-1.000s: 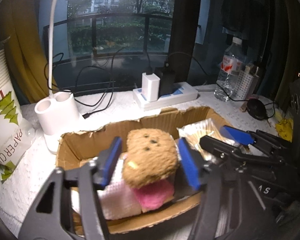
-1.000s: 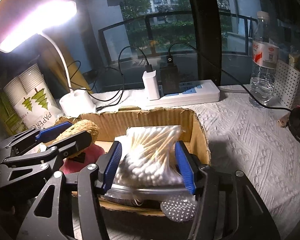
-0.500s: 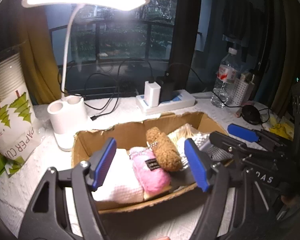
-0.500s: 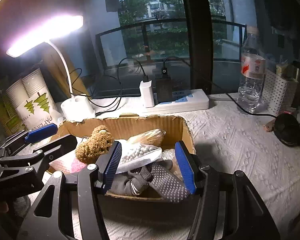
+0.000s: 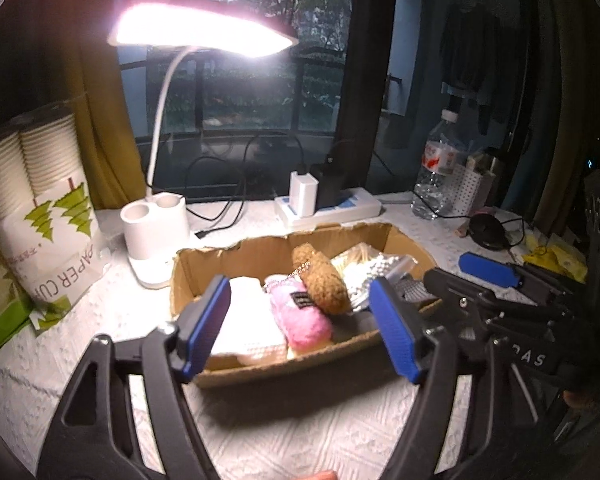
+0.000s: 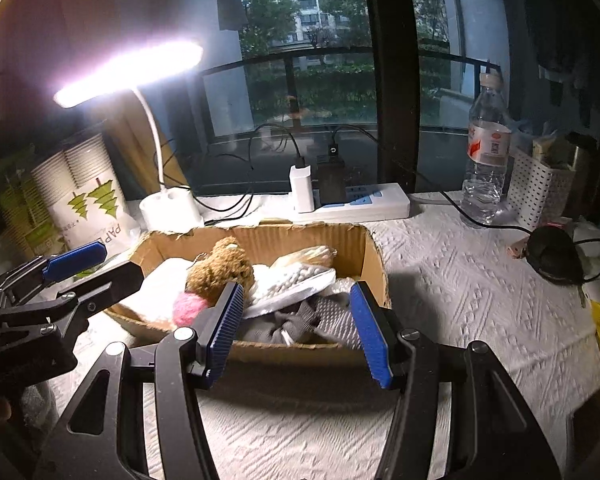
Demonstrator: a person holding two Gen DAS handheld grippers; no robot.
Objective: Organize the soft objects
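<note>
A torn cardboard box (image 5: 404,236) stands on the white textured cloth. Inside lie a brown plush (image 5: 324,280), a pink plush (image 5: 304,320), a folded white cloth (image 5: 244,320) and a bag of cotton swabs (image 5: 364,272). My left gripper (image 5: 298,284) hovers before the box's near wall. Its jaws are opening and nothing is between them. My right gripper (image 6: 296,292) stands open and empty over the box's near right part (image 6: 376,256), above grey socks (image 6: 300,324). The swab bag (image 6: 292,280) and the brown plush (image 6: 220,268) lie beyond it. Each gripper shows at the edge of the other's view.
A lit white desk lamp (image 5: 156,236) and a pack of paper cups (image 5: 40,216) stand left of the box. Behind it are a power strip (image 6: 356,200) with chargers and cables. A water bottle (image 6: 486,160), a white perforated holder (image 6: 540,188) and a black round object (image 6: 552,252) sit at the right.
Both grippers drew back and up from the box. The left let go of the brown plush and the right let go of the swab bag; both things now lie in the box.
</note>
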